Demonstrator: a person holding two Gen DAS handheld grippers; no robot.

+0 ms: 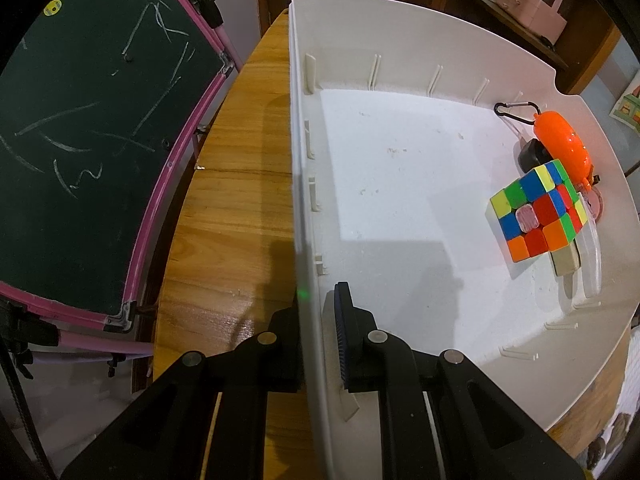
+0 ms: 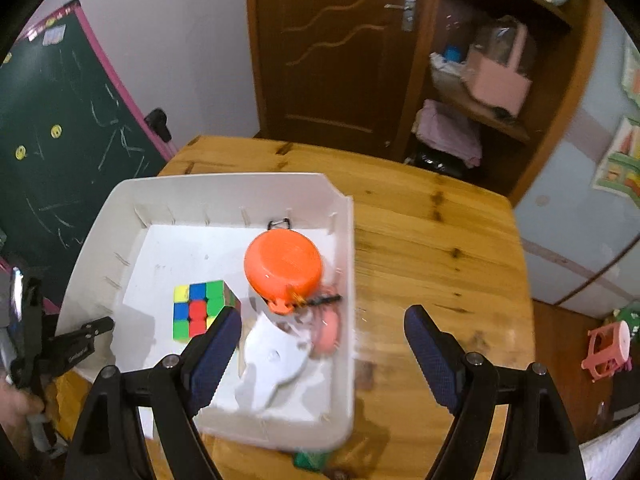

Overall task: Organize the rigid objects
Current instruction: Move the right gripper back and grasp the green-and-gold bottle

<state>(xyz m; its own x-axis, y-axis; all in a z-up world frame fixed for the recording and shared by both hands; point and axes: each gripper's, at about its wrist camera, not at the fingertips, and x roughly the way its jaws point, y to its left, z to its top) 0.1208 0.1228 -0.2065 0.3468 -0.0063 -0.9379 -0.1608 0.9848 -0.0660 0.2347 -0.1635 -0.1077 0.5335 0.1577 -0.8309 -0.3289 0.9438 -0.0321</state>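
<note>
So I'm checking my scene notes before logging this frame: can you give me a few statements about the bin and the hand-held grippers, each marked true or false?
1. The left hand-held gripper is clamped on the side wall of the white bin. True.
2. The right hand-held gripper is shut on the cube. False: its jaws are wide open and hold nothing.
3. The puzzle cube lies inside the bin. True.
4. The orange round object sits on the wooden table outside the bin. False: it is inside the bin, beside the cube.
5. The bin is full to the rim. False: much of its floor is bare.
</note>
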